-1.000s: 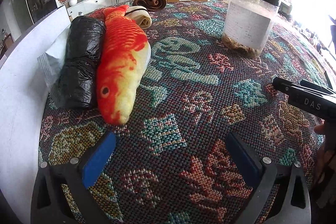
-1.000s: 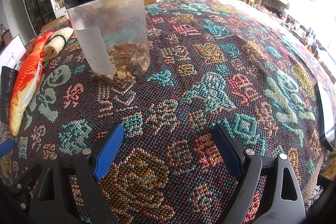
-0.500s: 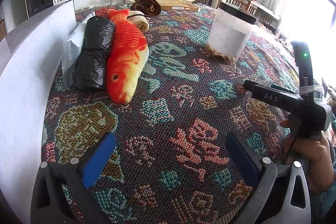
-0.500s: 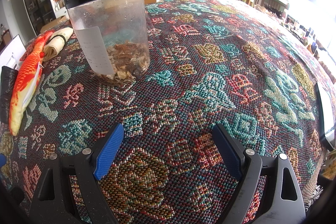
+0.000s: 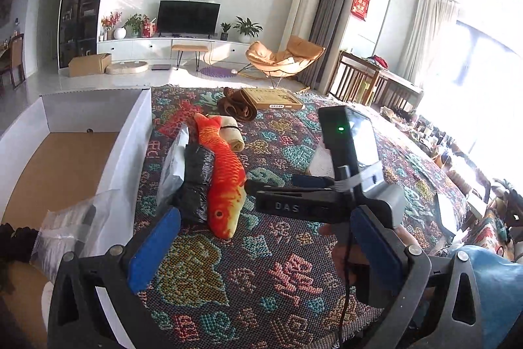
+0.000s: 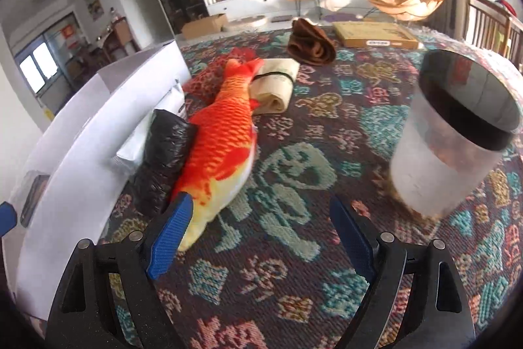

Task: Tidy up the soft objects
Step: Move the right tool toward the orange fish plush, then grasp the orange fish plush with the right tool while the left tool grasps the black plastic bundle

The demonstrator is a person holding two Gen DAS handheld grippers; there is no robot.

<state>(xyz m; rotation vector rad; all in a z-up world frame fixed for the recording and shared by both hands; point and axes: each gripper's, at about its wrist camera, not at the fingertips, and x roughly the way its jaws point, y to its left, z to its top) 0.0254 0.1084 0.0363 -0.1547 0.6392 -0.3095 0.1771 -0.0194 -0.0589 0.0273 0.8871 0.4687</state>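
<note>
Plainly, the plush fish [image 6: 222,149] lies lengthwise on the woven patterned cloth [image 6: 294,267], head toward both grippers, tail away, against a crinkly black bundle [image 6: 163,159]. Left gripper [image 5: 261,251] and right gripper [image 6: 258,237] both gape wide, empty.

Left gripper [image 5: 261,247] — black plastic frame with triangular cut-outs in each finger arm, silver round screw heads at the pivots, flat blue pads on the inner faces of the fingers [image 5: 153,251].

Right gripper [image 6: 258,237] — same build: black arms, triangular openings, silver screws, ribbed blue pads.

From the left wrist view, the right unit shows in profile: a long black body with "DAS" lettered in pale characters, a grey block behind it, and an upright dark housing carrying a small lit green light. A thin black cable hangs below.

The person's hand [image 5: 340,251] is under the unit; a blue sleeve [image 5: 490,290] sits at the lower right edge.
</note>
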